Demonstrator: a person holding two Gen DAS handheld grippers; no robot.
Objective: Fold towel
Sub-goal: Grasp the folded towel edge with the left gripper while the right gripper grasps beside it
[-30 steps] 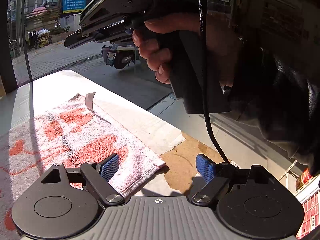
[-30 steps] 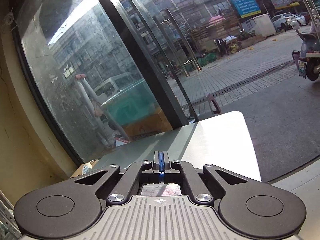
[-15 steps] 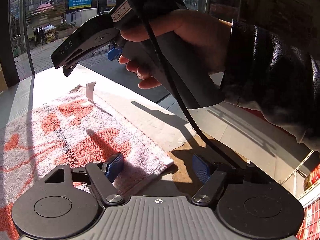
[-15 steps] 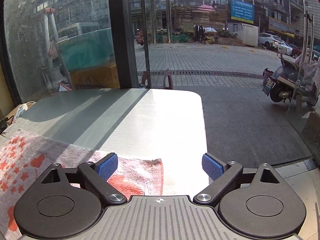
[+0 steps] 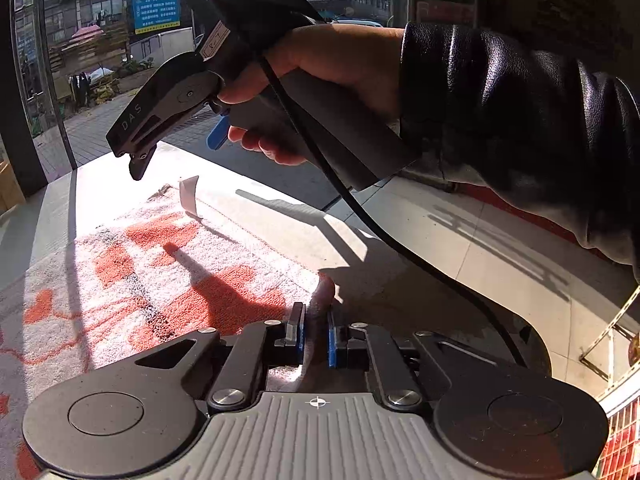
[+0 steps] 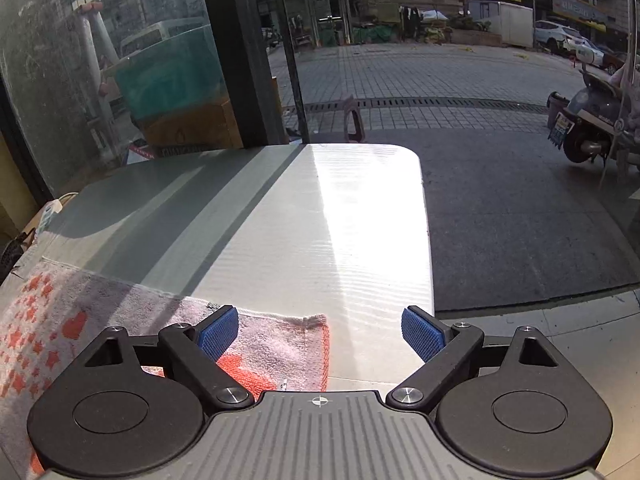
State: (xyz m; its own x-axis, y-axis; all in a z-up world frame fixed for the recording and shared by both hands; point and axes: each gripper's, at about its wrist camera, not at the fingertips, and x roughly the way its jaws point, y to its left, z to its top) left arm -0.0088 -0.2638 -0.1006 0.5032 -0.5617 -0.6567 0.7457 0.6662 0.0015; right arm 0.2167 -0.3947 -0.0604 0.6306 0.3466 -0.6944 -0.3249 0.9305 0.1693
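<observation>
Left tool [image 5: 316, 336]: pads nearly together, pinching the near right corner of the towel [image 5: 168, 280]; the fabric bunches up between them. A second ago those pads stood wide apart, straddling that corner without gripping.

Towel lies flat on the tabletop [image 6: 320, 216], pink-white with red hearts and stars, its right edge near the tabletop's right side. No containers on the surface.

Right tool [image 6: 320, 332]: pads wide but closing, hanging over the towel's far right corner, nothing pressed between them. Left pad sits above the fabric, right pad above bare tabletop. A second ago it was shut and aimed up at the glass wall [image 6: 120, 80]; now it is tipped down toward the corner.

From the left-side view, the right hand [image 5: 320, 92] grips that tool's handle, black glossy sleeve [image 5: 520, 128] behind it, cable [image 5: 360, 216] trailing down.

A small tag [image 5: 189, 196] stands up at the towel's far edge.

Hard to tell: towel's left part is cut off in both views. Whether the right pads touch the cloth: cannot tell. Beyond the glass, a parked scooter [image 6: 592, 120] on the pavement.
</observation>
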